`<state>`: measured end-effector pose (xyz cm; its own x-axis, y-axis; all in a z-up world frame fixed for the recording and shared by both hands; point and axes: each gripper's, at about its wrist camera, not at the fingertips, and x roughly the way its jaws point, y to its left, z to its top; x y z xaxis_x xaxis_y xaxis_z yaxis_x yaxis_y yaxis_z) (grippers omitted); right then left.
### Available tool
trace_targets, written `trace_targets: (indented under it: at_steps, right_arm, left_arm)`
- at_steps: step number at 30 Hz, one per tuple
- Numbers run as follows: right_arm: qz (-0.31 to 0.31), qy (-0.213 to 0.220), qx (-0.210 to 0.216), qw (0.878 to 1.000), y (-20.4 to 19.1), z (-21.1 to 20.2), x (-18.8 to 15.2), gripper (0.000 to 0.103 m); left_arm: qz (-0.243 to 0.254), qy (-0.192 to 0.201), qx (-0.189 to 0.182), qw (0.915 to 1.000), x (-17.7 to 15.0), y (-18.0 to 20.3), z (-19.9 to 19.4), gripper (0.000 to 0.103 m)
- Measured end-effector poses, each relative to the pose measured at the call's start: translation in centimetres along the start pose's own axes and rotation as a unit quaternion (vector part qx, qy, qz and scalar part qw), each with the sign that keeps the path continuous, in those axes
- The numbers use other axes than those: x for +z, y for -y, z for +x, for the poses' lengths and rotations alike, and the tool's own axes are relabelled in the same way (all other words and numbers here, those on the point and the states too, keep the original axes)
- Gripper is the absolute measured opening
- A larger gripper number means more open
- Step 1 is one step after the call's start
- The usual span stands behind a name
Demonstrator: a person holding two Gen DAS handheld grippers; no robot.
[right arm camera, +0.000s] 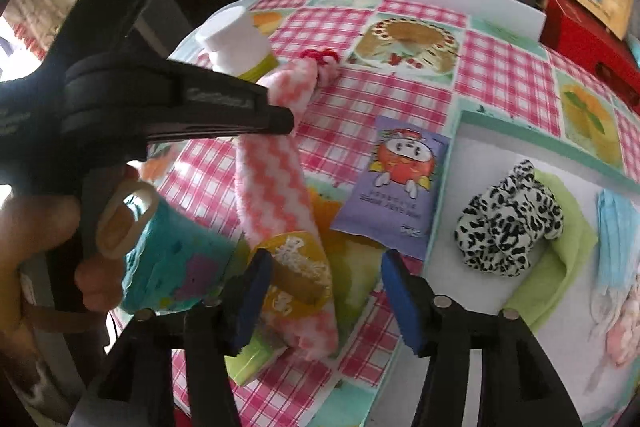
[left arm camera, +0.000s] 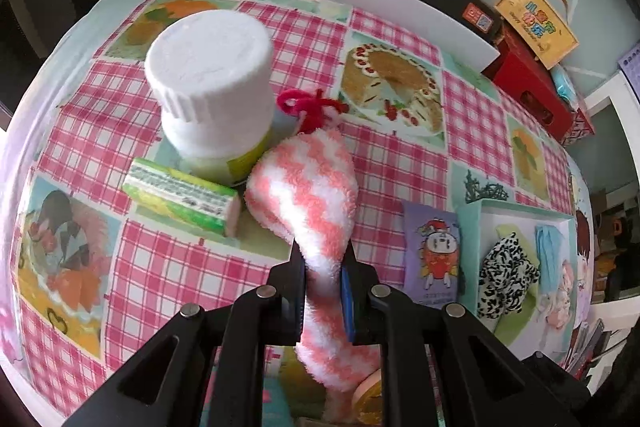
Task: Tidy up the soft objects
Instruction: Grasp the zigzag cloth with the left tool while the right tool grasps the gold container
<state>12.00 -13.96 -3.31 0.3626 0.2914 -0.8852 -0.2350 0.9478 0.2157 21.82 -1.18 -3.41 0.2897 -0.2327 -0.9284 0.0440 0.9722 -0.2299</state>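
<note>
Left wrist view: left claw [left arm camera: 323, 277] pinched on the pink-and-white fuzzy sock [left arm camera: 308, 195], gripped at mid-length. The sock's upper end reaches toward the white-capped bottle [left arm camera: 212, 83] and touches a red yarn loop [left arm camera: 310, 107]; its lower end trails below the claw. A green-wrapped block [left arm camera: 182, 197] lies just beside the sock, on the bottle's side. On the far side of the sock from the bottle sits the shallow box [left arm camera: 516, 209], with a leopard-print cloth [left arm camera: 506, 275] and a blue mask [left arm camera: 550, 247] inside. A purple packet [left arm camera: 434, 255] lies between sock and box.

Right wrist view: right claw [right arm camera: 326, 287] spread, nothing between its pads, hovering over the sock's lower end [right arm camera: 280, 195] and a yellow round item [right arm camera: 298, 275] resting across it. The box [right arm camera: 452, 195] lies beside the purple packet [right arm camera: 394, 187]. The leopard cloth rests on a green cloth [right arm camera: 560, 267].

Step, as judged: sock grasped, carry to the box pending. Next move calls for lifting it clear of the yellow item and packet, over the checked surface [right arm camera: 500, 75], into the box.
</note>
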Motion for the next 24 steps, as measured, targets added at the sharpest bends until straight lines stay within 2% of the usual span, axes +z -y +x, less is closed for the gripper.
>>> trace_targets:
  at_steps: [5,11,17,19,20,24]
  right_arm:
    - [-0.046,-0.016,-0.014,0.999,-1.8,0.6,-0.6,0.061]
    - [-0.09,-0.016,-0.018,0.996,-3.6,0.6,-1.1,0.061]
    - [-0.1,-0.019,-0.038,0.994,-4.0,1.3,-0.8,0.061]
    - [-0.106,-0.015,-0.039,0.994,-4.0,1.1,-0.9,0.058]
    - [-0.108,-0.014,-0.037,0.993,-4.1,1.0,-0.9,0.052]
    - [-0.109,-0.018,-0.038,0.993,-4.0,1.3,-0.8,0.052]
  left_arm:
    - [0.003,-0.001,0.008,1.0,-0.1,-0.2,-0.2,0.015]
    - [0.006,-0.006,0.017,0.9998,-0.2,-0.4,-0.1,0.015]
    - [0.009,-0.006,0.019,0.9998,-0.3,-0.3,-0.2,0.015]
    - [0.009,-0.007,0.02,0.9997,-0.2,-0.3,-0.2,0.015]
    - [0.008,-0.007,0.02,0.9998,-0.2,-0.3,-0.2,0.015]
    - [0.008,-0.008,0.02,0.9997,-0.2,-0.3,-0.1,0.015]
